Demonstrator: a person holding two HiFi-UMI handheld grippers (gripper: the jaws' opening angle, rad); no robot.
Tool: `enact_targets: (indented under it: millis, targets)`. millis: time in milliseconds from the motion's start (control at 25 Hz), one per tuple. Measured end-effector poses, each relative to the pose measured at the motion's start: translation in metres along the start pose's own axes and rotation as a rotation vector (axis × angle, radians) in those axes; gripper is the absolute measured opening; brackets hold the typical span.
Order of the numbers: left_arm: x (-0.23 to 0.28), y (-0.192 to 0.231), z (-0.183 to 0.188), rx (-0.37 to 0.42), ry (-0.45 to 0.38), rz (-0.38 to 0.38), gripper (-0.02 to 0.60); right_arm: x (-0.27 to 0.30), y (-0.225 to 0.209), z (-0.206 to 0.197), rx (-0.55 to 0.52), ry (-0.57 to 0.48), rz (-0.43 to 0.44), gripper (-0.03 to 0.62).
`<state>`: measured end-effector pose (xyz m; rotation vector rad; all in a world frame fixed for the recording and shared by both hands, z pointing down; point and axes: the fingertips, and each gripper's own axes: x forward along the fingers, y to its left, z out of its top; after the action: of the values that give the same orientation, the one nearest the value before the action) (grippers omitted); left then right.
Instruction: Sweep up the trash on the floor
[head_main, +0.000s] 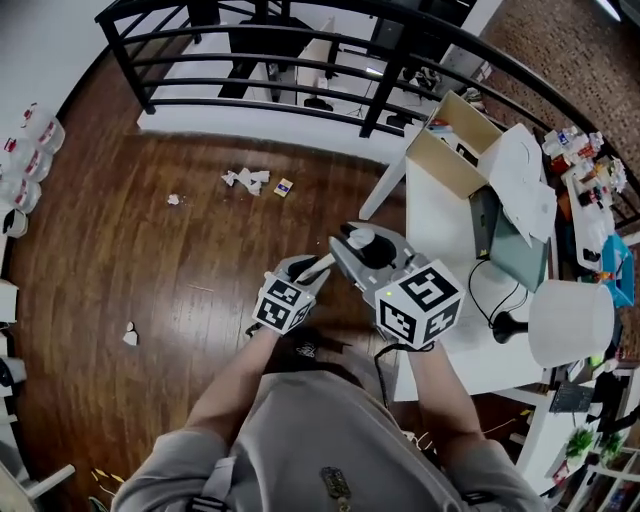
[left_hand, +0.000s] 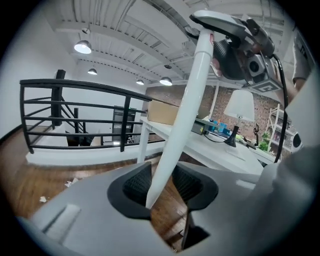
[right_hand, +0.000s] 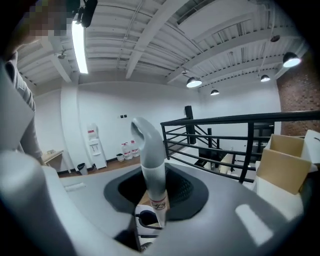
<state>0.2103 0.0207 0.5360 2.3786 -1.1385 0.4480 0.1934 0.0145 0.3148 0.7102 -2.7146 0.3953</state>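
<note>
Closest to me, my left gripper (head_main: 308, 270) (left_hand: 162, 186) has its jaws spread, and a long white pole (head_main: 318, 266) (left_hand: 186, 110) runs up between the ribbed pads (left_hand: 136, 185). It lies against the left pad and stands clear of the right one, so nothing is pinched there. Just beside it, my right gripper (head_main: 352, 243) (right_hand: 152, 200) (left_hand: 242, 47) pinches the same pole (right_hand: 150, 160) higher up, below its curved grey top end, and from the left gripper view I see it clamped above.

Beyond the grippers lies the dark wooden plank floor (head_main: 150, 260). The trash is on it, well apart from both grippers: a cluster of crumpled white paper scraps (head_main: 246, 180) (left_hand: 71, 182) with a small card (head_main: 284, 186) beside it, a tiny white scrap (head_main: 173, 199) further left, and another white scrap (head_main: 130, 336) nearer me on the left.

To the right stands a white rectangular table (head_main: 440, 215) bearing an open cardboard box (head_main: 448, 165). Farthest off, a black metal railing (head_main: 250, 62) edges the floor.
</note>
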Motion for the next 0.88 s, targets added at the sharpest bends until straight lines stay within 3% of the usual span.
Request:
enact_targets:
  millis: [400,640,880]
  targets:
    - [-0.117,0.060,-0.040,-0.063,0.030,0.245,0.132,0.055,0.094,0.008,0.006,-0.023,0.272,0.086]
    - [-0.231,0.110,-0.076,-0.120,-0.007,0.409,0.133,0.113,0.205,0.019,-0.054,0.014,0.445,0.086]
    - [-0.352,0.138,-0.158,-0.180,-0.042,0.508,0.130,0.163,0.348,-0.010,-0.116,0.052,0.565,0.086]
